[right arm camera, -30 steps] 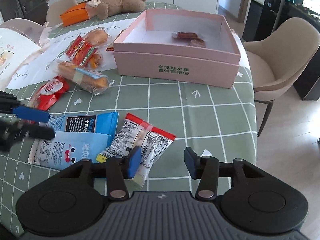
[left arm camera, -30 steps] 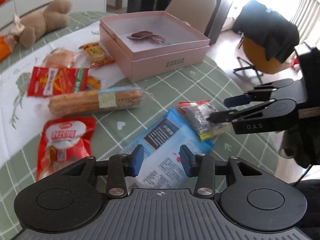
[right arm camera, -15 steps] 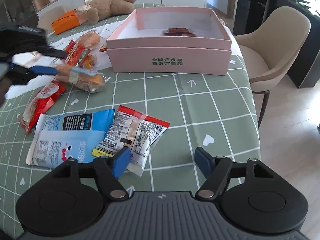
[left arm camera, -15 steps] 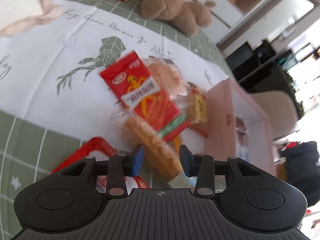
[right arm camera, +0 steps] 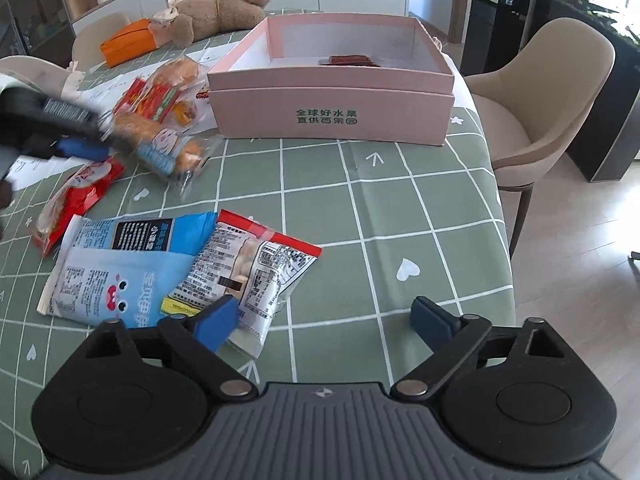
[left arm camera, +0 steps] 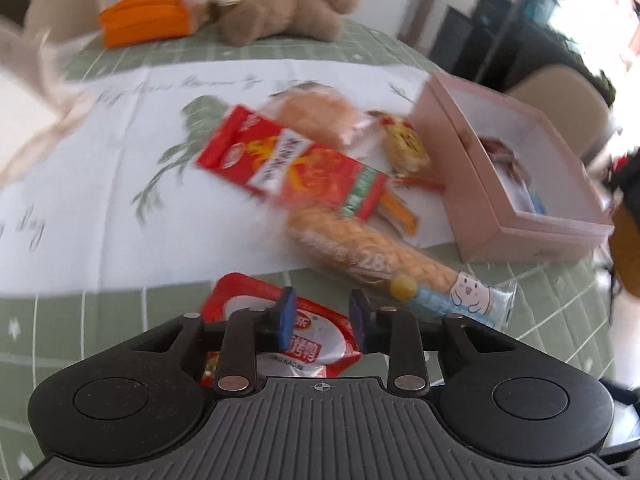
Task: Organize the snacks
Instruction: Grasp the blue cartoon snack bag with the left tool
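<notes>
left gripper (left arm camera: pixel 322 316) over red pouch (left arm camera: pixel 308 350), jaws apart, right gripper (right arm camera: pixel 324 318) spread wide

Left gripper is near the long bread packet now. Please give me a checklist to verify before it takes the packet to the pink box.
1. Left gripper free to grasp: ok, open with nothing between the fingers.
2. Long bread packet between the fingers: not ok, it lies ahead and to the right, on the table.
3. Packet free of neighbours: not ok, the red snack bag appears to overlap its far end.
4. Pink box open with room: ok, only a few small items inside.
5. Right gripper clear of the path: ok, open over the white nut packet.
6. Image sharpness: not ok, the left wrist view is blurred.
</notes>
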A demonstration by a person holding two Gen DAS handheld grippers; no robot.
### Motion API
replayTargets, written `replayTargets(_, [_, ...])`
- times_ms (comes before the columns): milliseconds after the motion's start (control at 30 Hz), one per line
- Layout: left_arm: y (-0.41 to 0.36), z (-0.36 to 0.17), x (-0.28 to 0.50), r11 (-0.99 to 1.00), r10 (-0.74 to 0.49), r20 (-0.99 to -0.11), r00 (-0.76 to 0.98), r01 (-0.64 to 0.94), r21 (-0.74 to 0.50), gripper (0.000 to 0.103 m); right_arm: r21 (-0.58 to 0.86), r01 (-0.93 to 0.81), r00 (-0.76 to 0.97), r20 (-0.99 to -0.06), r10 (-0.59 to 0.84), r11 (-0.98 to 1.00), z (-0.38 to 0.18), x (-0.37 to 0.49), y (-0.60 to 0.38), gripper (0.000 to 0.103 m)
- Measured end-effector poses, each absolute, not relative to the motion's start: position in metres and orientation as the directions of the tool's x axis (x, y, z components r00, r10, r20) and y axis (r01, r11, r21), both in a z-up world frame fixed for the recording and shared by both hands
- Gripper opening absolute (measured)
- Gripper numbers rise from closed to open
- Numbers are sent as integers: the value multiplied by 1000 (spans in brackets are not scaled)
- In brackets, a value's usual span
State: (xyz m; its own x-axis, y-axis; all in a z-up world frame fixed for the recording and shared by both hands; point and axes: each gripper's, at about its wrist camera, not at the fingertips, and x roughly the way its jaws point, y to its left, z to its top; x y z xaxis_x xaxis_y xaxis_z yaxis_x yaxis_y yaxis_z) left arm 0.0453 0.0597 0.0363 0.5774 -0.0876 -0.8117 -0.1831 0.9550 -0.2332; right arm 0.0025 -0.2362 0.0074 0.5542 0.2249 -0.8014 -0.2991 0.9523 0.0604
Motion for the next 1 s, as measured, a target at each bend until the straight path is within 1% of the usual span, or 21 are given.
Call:
replayTargets(67, [71,42,39,919,-149,-793,591,-212,-331,33,57,-292,562,-798,219,955,6,4,-232,99])
replayTargets(100, [70,46,38,914,-183,-779,601,-187,-359,33,55,-293,564,-796,219,955,6,5,-231,99])
replayTargets(167, [55,54,38,935,-247,-774,583,-67,-349,33,54,-295,567,-794,220,954,5,5,-230,99])
replayTargets(267, [23,59,29,939,-344,-793,503,177,-295,33,57,-306,566,-792,229,950,5,4,-231,99])
replayTargets(333, [3,59,18,914,-373,-814,446,326,-241,35,59,-319,560,-793,239,946,6,4,-233,99])
replayTargets(433, [-28,55,-5,849,-348,-861,371,514,-121,36,59,-339,555,-793,250,939,6,4,-237,99])
replayTargets(533, [-50,45,-23,775,-293,-896,334,632,-18,38,59,-341,553,-795,251,938,6,4,-237,99])
replayTargets(600, [-57,42,-30,753,-264,-889,375,656,53,38,59,-337,553,-796,248,939,6,4,-237,99])
replayTargets(700, [-57,40,-25,789,-228,-879,419,609,86,40,60,-327,548,-801,241,943,7,5,-238,99])
replayTargets(833, [-53,39,-12,842,-206,-864,461,532,83,40,68,-282,538,-814,217,957,8,6,-245,99])
replayTargets(1000, [-53,40,0,874,-188,-853,487,479,80,40,65,-267,542,-815,206,961,7,3,-251,99])
